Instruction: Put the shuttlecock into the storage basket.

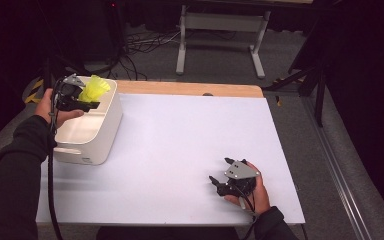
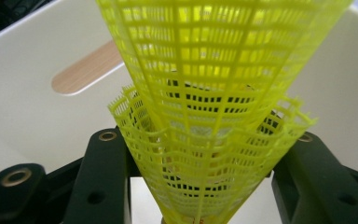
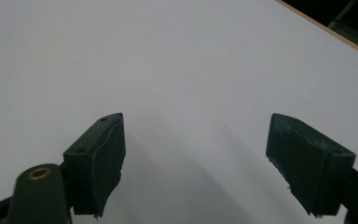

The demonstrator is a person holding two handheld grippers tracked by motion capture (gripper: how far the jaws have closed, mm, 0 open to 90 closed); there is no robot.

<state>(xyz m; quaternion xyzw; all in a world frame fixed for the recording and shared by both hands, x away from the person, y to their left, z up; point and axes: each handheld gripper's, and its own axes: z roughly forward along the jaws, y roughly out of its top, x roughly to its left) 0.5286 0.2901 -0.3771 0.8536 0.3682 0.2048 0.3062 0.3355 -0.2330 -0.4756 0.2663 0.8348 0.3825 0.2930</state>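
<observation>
Jaws of the left gripper (image 1: 82, 98) pinch a yellow mesh shuttlecock (image 1: 94, 89), one black jaw on each side of its flared skirt. In the left gripper view the shuttlecock (image 2: 214, 116) stands between the jaws with its narrow end down near their base and its wide net cone rising up and away past the tips; a second ruffled ring of mesh bulges out just where the pads press in. Behind the jaws lies the inside of a white bin (image 2: 23, 93), with a slot in its wall through which a strip of wooden table edge shows. From the high view the left gripper hangs over the far end of the bin (image 1: 107, 125), and the shuttlecock sticks out ahead of the jaws, above the rim and not touching the bin floor.

Jaws of the right gripper (image 1: 219, 174) are spread wide with nothing between them. In the right gripper view (image 3: 193, 168) bare white tabletop (image 3: 168, 60) runs between and beyond the two pads. The right hand (image 1: 252, 192) rests low on the table near its front edge, well apart from the bin, jaws pointing toward it.
</observation>
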